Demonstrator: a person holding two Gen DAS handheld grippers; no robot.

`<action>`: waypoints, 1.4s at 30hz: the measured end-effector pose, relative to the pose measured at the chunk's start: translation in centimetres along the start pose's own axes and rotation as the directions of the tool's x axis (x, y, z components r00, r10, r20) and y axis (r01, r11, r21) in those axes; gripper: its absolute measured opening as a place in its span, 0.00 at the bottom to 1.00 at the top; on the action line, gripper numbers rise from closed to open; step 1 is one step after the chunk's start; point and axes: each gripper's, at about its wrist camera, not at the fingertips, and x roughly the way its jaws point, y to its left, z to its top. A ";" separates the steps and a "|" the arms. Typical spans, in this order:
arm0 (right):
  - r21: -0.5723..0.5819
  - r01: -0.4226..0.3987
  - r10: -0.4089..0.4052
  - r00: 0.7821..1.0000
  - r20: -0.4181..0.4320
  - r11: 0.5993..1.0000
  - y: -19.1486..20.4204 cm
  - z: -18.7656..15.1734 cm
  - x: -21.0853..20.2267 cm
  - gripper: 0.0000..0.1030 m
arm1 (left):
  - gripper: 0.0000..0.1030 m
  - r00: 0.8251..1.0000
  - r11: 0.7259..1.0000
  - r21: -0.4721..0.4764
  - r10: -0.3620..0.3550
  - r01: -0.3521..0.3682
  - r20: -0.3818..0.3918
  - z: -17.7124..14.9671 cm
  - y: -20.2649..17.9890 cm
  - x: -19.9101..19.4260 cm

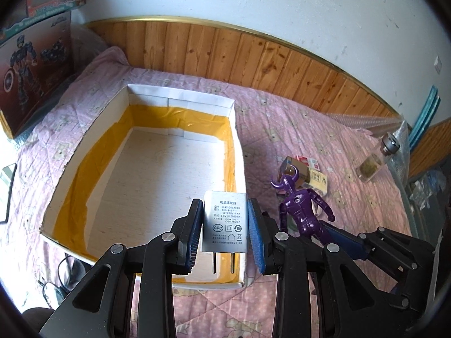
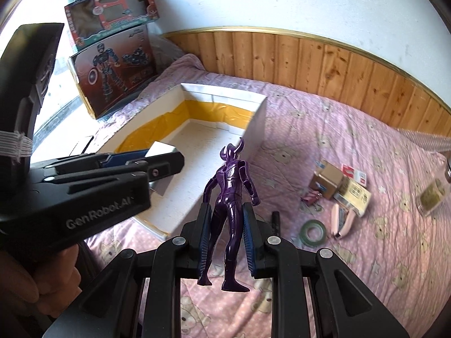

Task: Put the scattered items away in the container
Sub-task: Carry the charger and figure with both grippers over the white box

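While carrying: both loads raised toward white box (image 1: 180, 95).
Left gripper (image 1: 225, 225): clamped on charger (image 1: 225, 222), above box's near corner, ready to drop.
Right gripper (image 2: 227, 236): pinching purple figure (image 2: 229, 197) by legs, beside box.

One white container (image 1: 238, 152), one charger (image 1: 225, 222), one purple figure (image 2: 229, 197), two toy boxes (image 2: 118, 76), one jar (image 1: 375, 163), one tape roll (image 2: 313, 231).

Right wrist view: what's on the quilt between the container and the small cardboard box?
Nothing: in the right wrist view only bare pink quilt lies between the container and the cardboard box.
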 end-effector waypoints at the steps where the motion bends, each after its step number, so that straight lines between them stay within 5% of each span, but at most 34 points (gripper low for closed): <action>1: -0.005 -0.003 0.003 1.000 0.000 1.000 0.3 0.2 0.1 0.23 | 0.32 1.000 1.000 -0.005 0.000 0.000 0.000 0.0 0.3 0.0; 17: -0.045 -0.085 0.084 0.996 -0.027 0.995 3.7 3.0 1.7 0.23 | 0.32 1.000 0.997 -0.073 0.007 -0.008 -0.007 0.8 4.7 0.2; 42: -0.037 -0.166 0.162 0.983 -0.085 0.985 3.5 8.2 7.0 0.23 | 0.32 0.997 0.989 -0.144 0.015 -0.025 -0.070 5.2 9.6 4.0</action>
